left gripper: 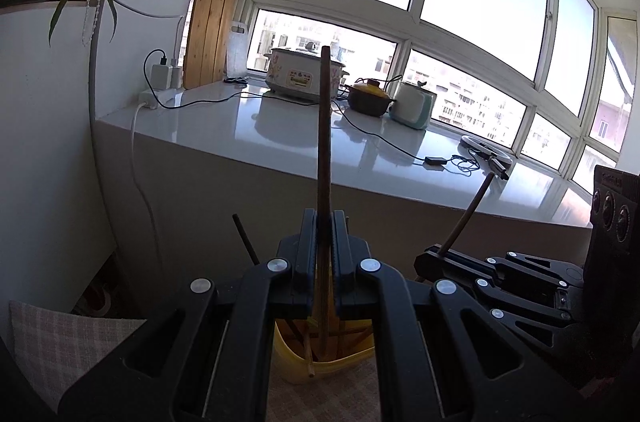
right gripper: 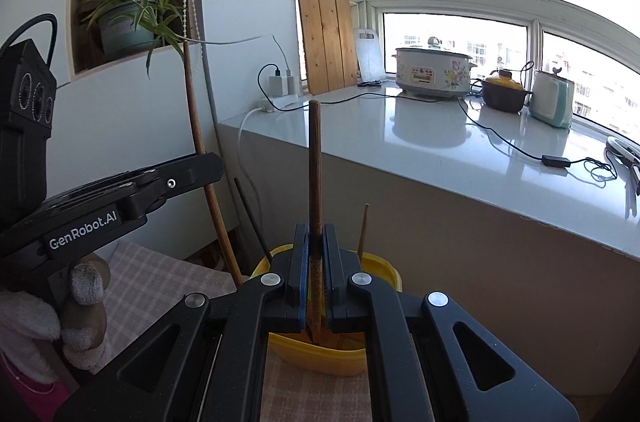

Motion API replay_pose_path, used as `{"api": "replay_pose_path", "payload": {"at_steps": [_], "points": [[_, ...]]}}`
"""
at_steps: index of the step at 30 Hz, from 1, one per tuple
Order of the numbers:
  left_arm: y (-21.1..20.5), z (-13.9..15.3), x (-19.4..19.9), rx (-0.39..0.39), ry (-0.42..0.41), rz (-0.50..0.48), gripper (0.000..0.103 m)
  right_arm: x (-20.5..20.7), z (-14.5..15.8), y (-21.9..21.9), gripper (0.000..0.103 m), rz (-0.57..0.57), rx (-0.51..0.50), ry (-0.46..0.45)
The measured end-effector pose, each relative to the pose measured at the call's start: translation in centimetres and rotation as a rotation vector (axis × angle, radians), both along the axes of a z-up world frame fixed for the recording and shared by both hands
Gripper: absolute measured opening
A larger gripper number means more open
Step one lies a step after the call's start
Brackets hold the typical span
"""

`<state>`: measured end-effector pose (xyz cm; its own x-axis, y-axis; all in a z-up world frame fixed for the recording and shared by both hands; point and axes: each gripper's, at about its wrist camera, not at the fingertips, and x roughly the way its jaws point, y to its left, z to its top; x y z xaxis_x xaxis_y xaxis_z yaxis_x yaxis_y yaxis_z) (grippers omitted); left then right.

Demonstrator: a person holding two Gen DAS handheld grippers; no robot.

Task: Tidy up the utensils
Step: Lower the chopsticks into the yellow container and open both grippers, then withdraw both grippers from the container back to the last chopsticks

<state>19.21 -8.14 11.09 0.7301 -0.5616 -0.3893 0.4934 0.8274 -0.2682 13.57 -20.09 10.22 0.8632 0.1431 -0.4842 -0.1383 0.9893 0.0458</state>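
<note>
Left wrist, tool (left gripper: 323,222) gripping chopstick (left gripper: 324,126)

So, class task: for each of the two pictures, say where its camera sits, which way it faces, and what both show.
Left wrist view: sits behind the left tongs, shut on a brown wooden chopstick; faces the window counter; the right tongs show.
Right wrist view: sits behind the right tongs, shut on a second chopstick; a gloved hand shows.
Shared: the yellow plastic holder, the flowered white cooker.
</note>
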Motion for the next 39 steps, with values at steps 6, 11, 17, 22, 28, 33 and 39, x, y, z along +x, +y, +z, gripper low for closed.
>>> {"api": "replay_pose_path", "payload": {"at_steps": [6, 11, 17, 22, 28, 33, 39], "points": [[-0.5, -1.7, 0.1, 0.013, 0.036, -0.01, 0.004, 0.3, -1.1, -0.2, 0.005, -0.014, -0.015, 0.029], [-0.9, -2.7, 0.0, 0.032, 0.061, -0.027, 0.004, 0.8, -2.1, -0.5, 0.004, -0.025, -0.018, 0.059], [-1.7, -4.2, -0.8, 0.095, 0.097, -0.067, 0.004, 1.1, -3.6, -0.7, 0.005, -0.028, -0.021, 0.105], [-1.5, -4.8, -1.8, 0.113, 0.12, -0.081, 0.008, 0.8, -4.4, -0.5, 0.005, -0.032, -0.032, 0.123], [-0.1, -4.6, -3.6, 0.115, 0.094, -0.074, 0.013, 0.1, -4.4, -0.4, 0.026, -0.039, -0.023, 0.111], [1.7, -4.5, -4.7, 0.107, 0.094, -0.054, 0.013, -0.6, -4.1, 0.2, 0.026, -0.024, -0.02, 0.101], [4.1, -4.5, -5.9, 0.113, 0.089, -0.013, 0.013, -1.4, -3.5, 0.9, 0.026, -0.016, -0.032, 0.07]]}}
